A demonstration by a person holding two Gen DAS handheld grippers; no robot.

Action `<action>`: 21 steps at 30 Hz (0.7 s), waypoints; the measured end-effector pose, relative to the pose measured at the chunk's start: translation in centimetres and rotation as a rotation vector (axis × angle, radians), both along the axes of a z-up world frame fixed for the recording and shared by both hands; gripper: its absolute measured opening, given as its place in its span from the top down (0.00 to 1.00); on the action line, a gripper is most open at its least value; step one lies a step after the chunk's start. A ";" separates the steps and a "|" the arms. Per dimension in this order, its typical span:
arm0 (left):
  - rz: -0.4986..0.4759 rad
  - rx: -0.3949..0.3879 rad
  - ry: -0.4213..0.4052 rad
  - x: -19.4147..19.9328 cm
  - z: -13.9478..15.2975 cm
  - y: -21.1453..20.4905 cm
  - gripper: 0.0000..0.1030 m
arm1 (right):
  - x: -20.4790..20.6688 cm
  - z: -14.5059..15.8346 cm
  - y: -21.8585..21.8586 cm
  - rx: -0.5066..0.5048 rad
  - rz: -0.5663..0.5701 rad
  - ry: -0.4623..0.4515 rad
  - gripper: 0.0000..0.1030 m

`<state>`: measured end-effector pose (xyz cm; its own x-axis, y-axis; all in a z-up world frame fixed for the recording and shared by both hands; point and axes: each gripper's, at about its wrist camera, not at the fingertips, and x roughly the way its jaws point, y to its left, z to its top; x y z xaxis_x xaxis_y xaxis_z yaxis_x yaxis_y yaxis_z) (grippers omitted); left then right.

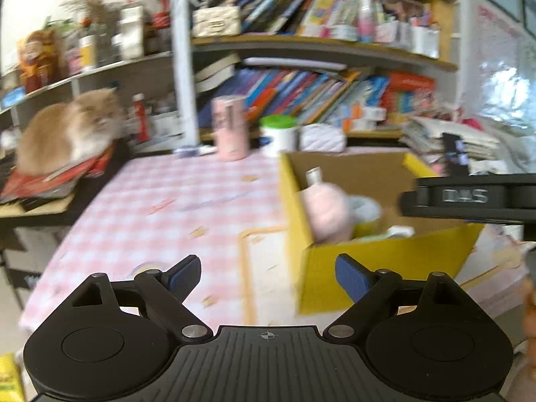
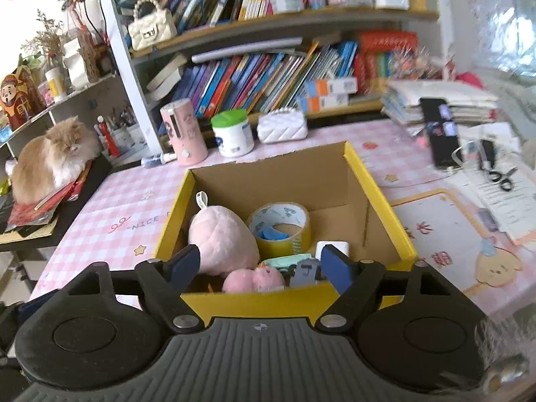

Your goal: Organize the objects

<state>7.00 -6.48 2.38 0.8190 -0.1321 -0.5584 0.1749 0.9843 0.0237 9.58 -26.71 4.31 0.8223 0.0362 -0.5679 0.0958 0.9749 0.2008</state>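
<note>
While both tools hang with their blue pads apart and nothing between them, the right tool (image 2: 259,266) sits just over the near wall of the yellow box (image 2: 382,197), looking straight down into it, and the left tool (image 1: 268,276) is off to the box's left, over the pink checked surface (image 1: 160,201). Inside the cardboard box lie a soft, quilted pink plush toy (image 2: 222,239), a smaller fuzzy pink toy (image 2: 253,279), a glossy roll of tape (image 2: 279,229) standing on its flat side, and a small white block (image 2: 331,246). Beyond the box, still on the surface, stand a pink cylinder (image 2: 184,134), upright, and a white tub with a green lid (image 2: 232,132), then a white quilted pouch (image 2: 281,125). These lie ahead of both tools; my guess is the left is better placed for the cylinder. A fluffy cat (image 2: 53,157) sits on the side shelf.
</note>
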 end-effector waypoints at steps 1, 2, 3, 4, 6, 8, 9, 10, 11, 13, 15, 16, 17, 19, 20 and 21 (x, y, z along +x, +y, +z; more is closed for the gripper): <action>0.017 0.000 0.008 -0.5 -0.1 0.7 0.13 | -0.8 0.0 0.6 -0.017 -0.009 -0.008 0.20; 0.037 -0.002 0.014 -0.9 -0.2 1.5 0.12 | -1.6 0.0 1.2 -0.037 -0.015 -0.013 0.20; 0.055 -0.009 0.019 -1.5 -0.3 2.4 0.11 | -2.4 -0.1 1.9 -0.059 -0.017 -0.014 0.19; 0.069 -0.015 0.021 -2.0 -0.4 3.1 0.10 | -3.1 -0.3 2.5 -0.077 -0.017 -0.013 0.17; 0.088 -0.021 0.019 -3.1 -0.4 4.5 0.07 | -4.7 -0.6 4.0 -0.113 -0.010 -0.009 0.15; 0.102 -0.021 0.015 -4.2 -0.4 5.6 0.06 | -6.3 -1.2 5.5 -0.142 0.002 -0.001 0.11; 0.108 -0.020 0.015 -4.7 -0.4 6.1 0.05 | -6.9 -1.4 6.2 -0.153 0.008 0.004 0.10; 0.115 -0.018 0.016 -5.2 -0.5 6.5 0.04 | -7.6 -1.8 6.8 -0.162 0.012 0.010 0.09; 0.121 -0.016 0.018 -5.6 -0.6 6.9 0.04 | -8.2 -2.1 7.4 -0.169 0.014 0.016 0.07; 0.129 -0.009 0.026 -6.5 -0.8 7.6 0.04 | -9.5 -2.7 8.6 -0.186 0.010 0.032 0.05; 0.140 0.004 0.036 -7.0 -1.1 8.2 0.04 | -10.6 -3.2 9.5 -0.195 0.000 0.045 0.03; 0.152 0.014 0.039 -7.2 -1.2 8.5 0.03 | -11.0 -3.3 9.9 -0.196 -0.006 0.049 0.01; 0.161 0.022 0.042 -7.4 -1.4 8.7 0.03 | -11.4 -3.4 10.2 -0.197 -0.011 0.051 0.00; 0.178 0.038 0.052 -7.7 -1.7 9.2 0.03 | -12.1 -3.6 10.8 -0.205 -0.020 0.053 0.00; 0.182 0.044 0.056 -7.8 -1.8 9.3 0.03 | -12.4 -3.7 11.2 -0.210 -0.023 0.055 0.00; 0.183 0.049 0.061 -8.0 -2.0 9.4 0.03 | -12.7 -3.9 11.4 -0.213 -0.025 0.058 0.00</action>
